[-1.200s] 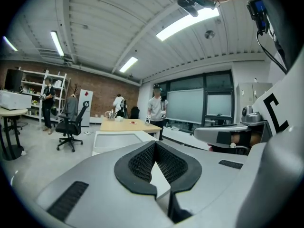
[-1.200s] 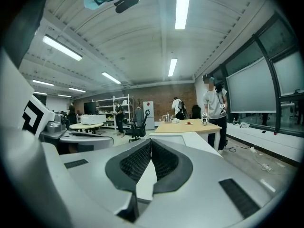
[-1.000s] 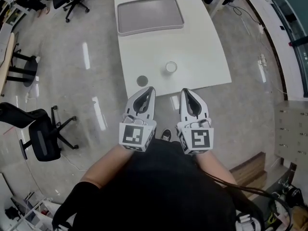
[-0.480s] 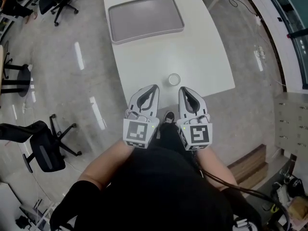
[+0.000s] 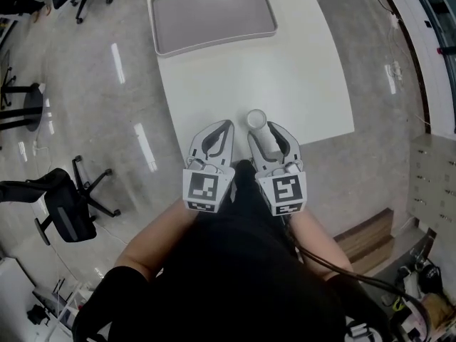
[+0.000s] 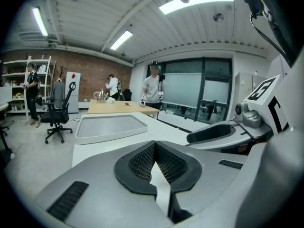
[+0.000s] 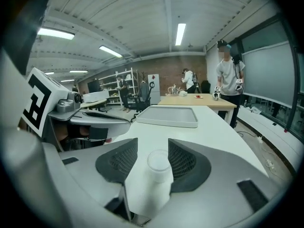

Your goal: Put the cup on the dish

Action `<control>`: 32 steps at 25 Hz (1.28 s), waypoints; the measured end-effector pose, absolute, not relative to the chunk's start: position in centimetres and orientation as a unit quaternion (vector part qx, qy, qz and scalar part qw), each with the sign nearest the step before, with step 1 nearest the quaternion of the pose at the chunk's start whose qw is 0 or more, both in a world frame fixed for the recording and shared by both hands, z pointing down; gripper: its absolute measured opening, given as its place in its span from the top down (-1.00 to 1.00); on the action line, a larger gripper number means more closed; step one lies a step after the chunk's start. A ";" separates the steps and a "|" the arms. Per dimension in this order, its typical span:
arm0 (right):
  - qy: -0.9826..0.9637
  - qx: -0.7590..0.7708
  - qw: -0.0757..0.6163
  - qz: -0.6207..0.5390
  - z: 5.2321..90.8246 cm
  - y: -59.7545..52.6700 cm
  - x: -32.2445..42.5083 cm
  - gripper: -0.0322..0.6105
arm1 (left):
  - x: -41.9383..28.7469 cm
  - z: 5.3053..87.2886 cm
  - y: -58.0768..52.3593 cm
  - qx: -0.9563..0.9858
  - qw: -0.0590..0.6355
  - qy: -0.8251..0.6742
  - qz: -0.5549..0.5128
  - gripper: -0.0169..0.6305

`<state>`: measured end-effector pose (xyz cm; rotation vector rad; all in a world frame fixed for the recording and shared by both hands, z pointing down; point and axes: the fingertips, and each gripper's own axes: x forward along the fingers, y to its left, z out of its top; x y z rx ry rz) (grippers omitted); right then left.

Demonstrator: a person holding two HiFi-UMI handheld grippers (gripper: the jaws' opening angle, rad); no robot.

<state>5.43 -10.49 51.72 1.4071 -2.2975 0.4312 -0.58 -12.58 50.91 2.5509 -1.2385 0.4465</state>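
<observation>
A small white cup (image 5: 256,118) stands upright near the front edge of the white table (image 5: 313,70). My right gripper (image 5: 265,131) is open, and its jaws have just been opening. In the right gripper view the cup (image 7: 159,167) stands between the two dark pads of the right gripper (image 7: 153,148), nearer the right pad, and no pad visibly presses on it. My left gripper (image 5: 224,125) hangs beside it to the left. Its tips meet in the left gripper view (image 6: 154,144), shut on nothing. No dish shows in any view.
A large grey tray (image 5: 212,13) lies at the far end of the table. Office chairs (image 5: 60,209) stand on the floor to the left. A wooden table (image 7: 197,99) and several people (image 6: 153,87) are far behind the tray.
Both grippers have come forward and down to the table's front edge. The right jaws have opened and now stand on either side of the cup. A small grey disc seen earlier is now hidden.
</observation>
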 end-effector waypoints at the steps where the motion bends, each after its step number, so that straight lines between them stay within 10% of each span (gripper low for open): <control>1: -0.825 0.500 0.210 0.159 52.3 -10.6 5.2 0.39 | -0.6 51.3 -12.7 0.880 0.137 -0.428 0.156 0.92; 32: -0.826 0.456 0.276 0.181 63.4 -15.3 4.5 0.13 | -1.1 59.0 -14.5 0.857 0.186 -0.438 0.200 0.92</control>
